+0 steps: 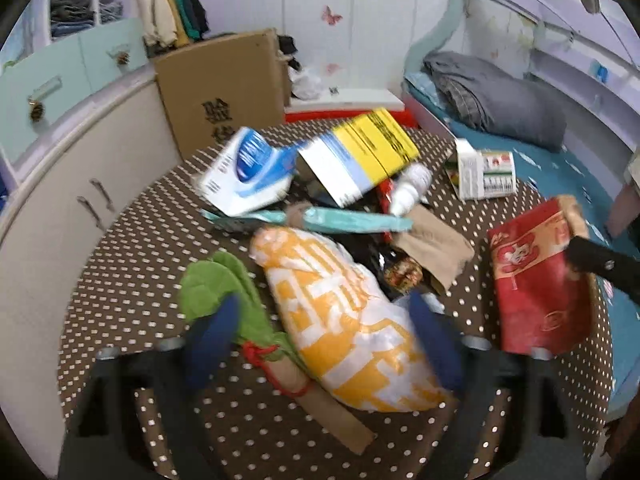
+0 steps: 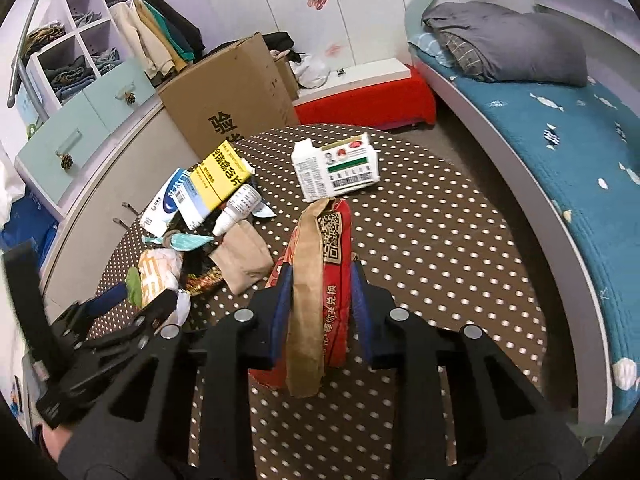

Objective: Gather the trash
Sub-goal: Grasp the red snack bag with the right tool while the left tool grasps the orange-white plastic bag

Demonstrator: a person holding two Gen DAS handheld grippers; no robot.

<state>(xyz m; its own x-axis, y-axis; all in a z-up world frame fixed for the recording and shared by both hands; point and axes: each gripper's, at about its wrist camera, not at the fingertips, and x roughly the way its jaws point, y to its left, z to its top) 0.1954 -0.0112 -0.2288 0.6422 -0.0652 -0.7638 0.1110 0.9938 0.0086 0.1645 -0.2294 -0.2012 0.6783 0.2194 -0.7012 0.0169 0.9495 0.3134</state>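
Right gripper point(image 2: 320, 280) clamped on a red and tan paper packet point(image 2: 320, 264); left gripper point(image 1: 324, 312) spread wide over the litter.

The right tool reaches forward over the brown polka-dot round table point(image 2: 420, 248), its blue pads pinching the packet upright (QR code facing up). The left tool points across the pile, jaws apart on either side of a white and orange plastic bag point(image 1: 340, 312), one blue pad over a green cloth bundle tied with red cord point(image 1: 224, 292). A yellow and white carton point(image 1: 360, 156) lies beyond.
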